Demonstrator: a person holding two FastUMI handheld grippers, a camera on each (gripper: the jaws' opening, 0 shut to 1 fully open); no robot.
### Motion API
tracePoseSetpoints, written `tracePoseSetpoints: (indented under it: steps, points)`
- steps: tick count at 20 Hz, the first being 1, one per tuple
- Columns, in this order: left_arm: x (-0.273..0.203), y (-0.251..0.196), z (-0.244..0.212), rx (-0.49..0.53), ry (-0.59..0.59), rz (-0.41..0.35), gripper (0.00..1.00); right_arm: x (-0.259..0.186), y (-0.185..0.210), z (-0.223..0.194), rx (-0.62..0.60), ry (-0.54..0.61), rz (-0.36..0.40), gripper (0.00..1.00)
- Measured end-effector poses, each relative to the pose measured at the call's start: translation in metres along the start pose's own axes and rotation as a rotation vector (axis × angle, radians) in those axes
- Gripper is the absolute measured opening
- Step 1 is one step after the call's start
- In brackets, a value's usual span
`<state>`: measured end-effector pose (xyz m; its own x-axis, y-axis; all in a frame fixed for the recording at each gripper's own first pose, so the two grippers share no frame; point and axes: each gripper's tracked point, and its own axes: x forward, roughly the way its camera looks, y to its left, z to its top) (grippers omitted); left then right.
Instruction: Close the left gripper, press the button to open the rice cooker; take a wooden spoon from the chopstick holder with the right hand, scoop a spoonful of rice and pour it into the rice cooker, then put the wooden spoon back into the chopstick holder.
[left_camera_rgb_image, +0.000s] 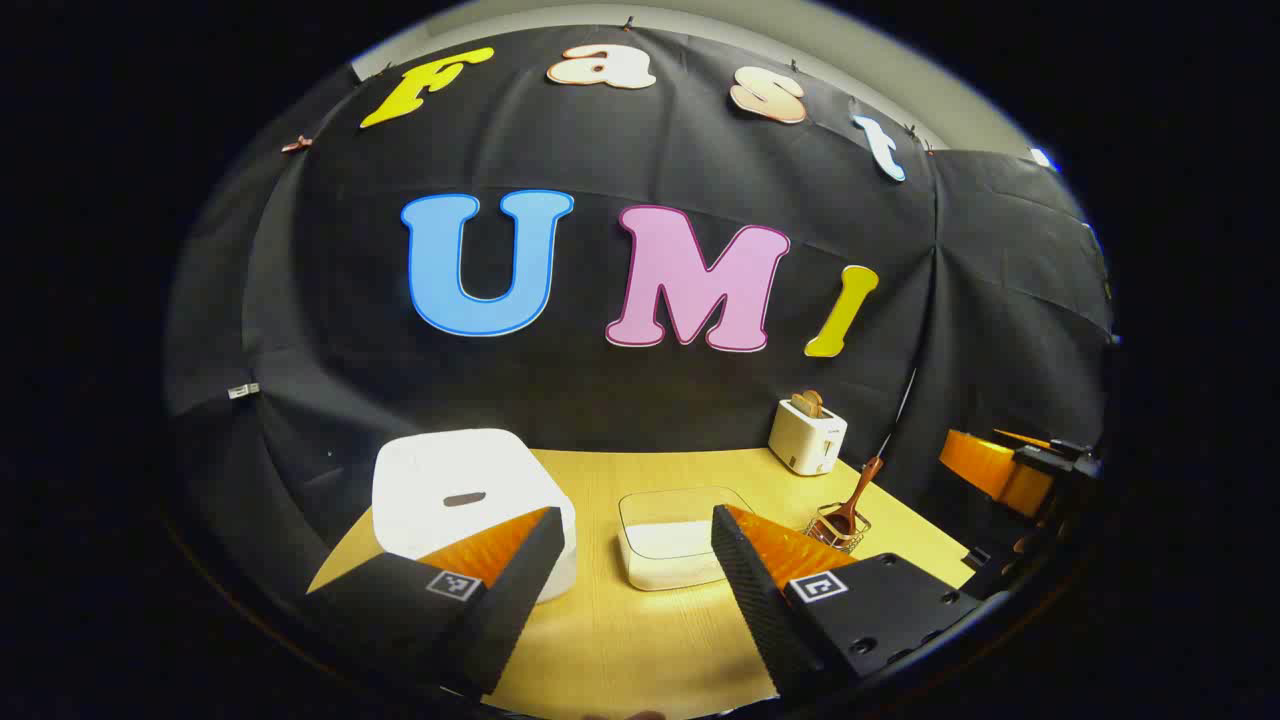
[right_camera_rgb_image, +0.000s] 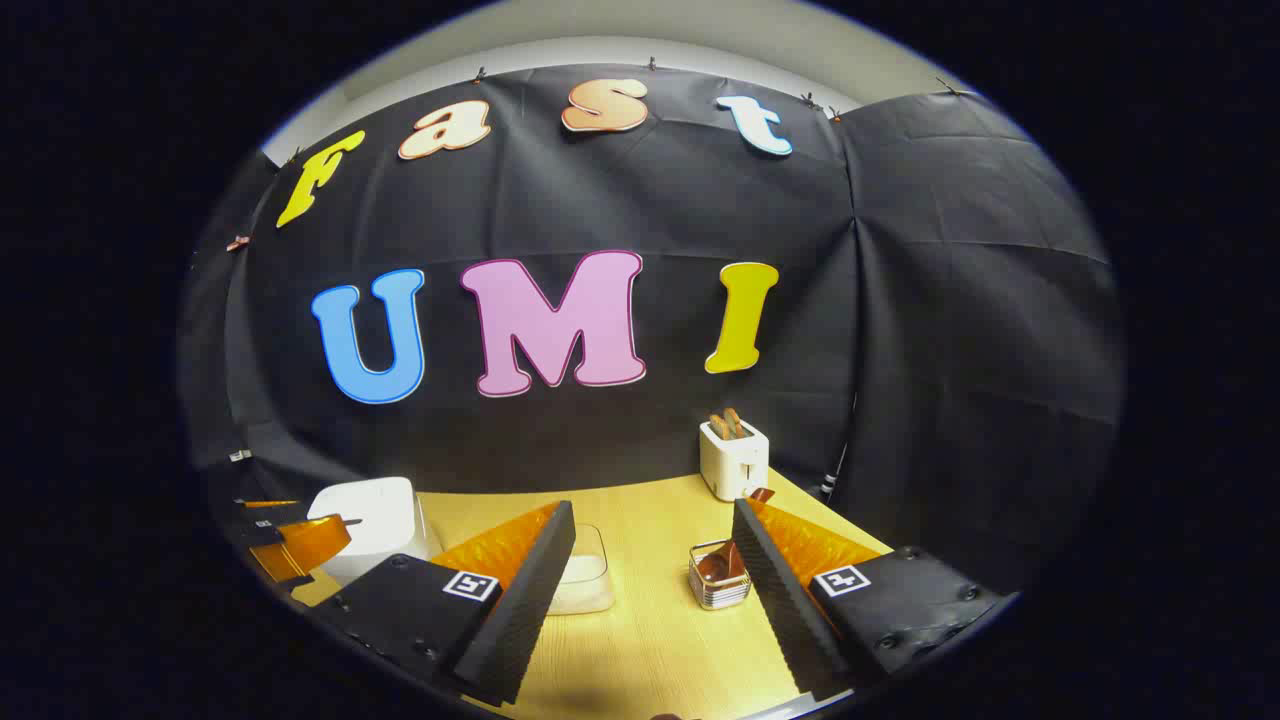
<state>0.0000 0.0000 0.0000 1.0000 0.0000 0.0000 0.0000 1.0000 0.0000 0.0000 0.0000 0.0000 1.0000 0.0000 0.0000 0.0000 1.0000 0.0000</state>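
A white rice cooker (left_camera_rgb_image: 455, 500) (right_camera_rgb_image: 375, 520) with its lid down stands at the table's left. To its right is a clear container of rice (left_camera_rgb_image: 675, 540) (right_camera_rgb_image: 585, 575). A wire chopstick holder (left_camera_rgb_image: 838, 528) (right_camera_rgb_image: 718, 577) holds a wooden spoon (left_camera_rgb_image: 860, 490) upright. My left gripper (left_camera_rgb_image: 632, 535) is open, above the table in front of the cooker and the rice container, with nothing between its fingers. My right gripper (right_camera_rgb_image: 655, 530) is open too, hovering in front of the rice container and the holder. The left gripper also shows at the left edge of the right gripper view.
A white toaster (left_camera_rgb_image: 808, 435) (right_camera_rgb_image: 734, 458) with bread in its slots stands at the back of the wooden table (left_camera_rgb_image: 640, 630) (right_camera_rgb_image: 650, 640). The other gripper (left_camera_rgb_image: 1010, 465) hangs at the right edge of the left gripper view. Black cloth closes the back.
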Motion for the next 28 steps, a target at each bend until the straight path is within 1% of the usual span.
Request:
tracePoseSetpoints:
  steps: [2, 4, 7, 9, 11, 15, 20, 23, 26, 28]
  points:
    - [0.005, 0.001, 0.001, 0.008, 0.009, 0.016, 0.96, 0.01, 0.005, -0.005, 0.031, 0.031, 0.024, 0.98]
    - [0.01, -0.006, 0.004, 0.001, 0.001, 0.006, 0.96, 0.018, 0.002, -0.004, 0.013, 0.027, 0.03, 0.98]
    - [0.02, -0.01, -0.017, -0.004, 0.065, 0.018, 0.96, 0.024, 0.001, -0.015, 0.028, 0.062, 0.054, 0.98]
    - [0.023, -0.017, -0.022, -0.014, 0.083, 0.005, 0.96, 0.031, -0.003, -0.02, 0.016, 0.078, 0.051, 0.99]
    - [0.027, -0.015, -0.021, -0.005, 0.083, 0.018, 0.96, 0.038, -0.006, -0.023, 0.024, 0.092, 0.053, 0.99]
    - [0.035, -0.011, -0.02, -0.007, 0.091, 0.055, 0.96, 0.054, -0.007, -0.024, 0.026, 0.108, 0.08, 0.99]
    - [0.043, -0.015, -0.021, -0.058, 0.093, 0.119, 0.96, 0.078, -0.011, -0.03, 0.021, 0.134, 0.154, 0.99]
    - [0.047, -0.02, -0.018, -0.065, 0.093, 0.164, 0.96, 0.088, -0.017, -0.042, 0.031, 0.164, 0.206, 0.99]
    - [0.05, -0.025, -0.019, -0.062, 0.099, 0.216, 0.96, 0.093, -0.021, -0.061, 0.045, 0.188, 0.239, 0.99]
    - [0.05, -0.032, -0.021, -0.084, 0.123, 0.216, 0.96, 0.095, -0.019, -0.079, 0.041, 0.233, 0.241, 0.99]
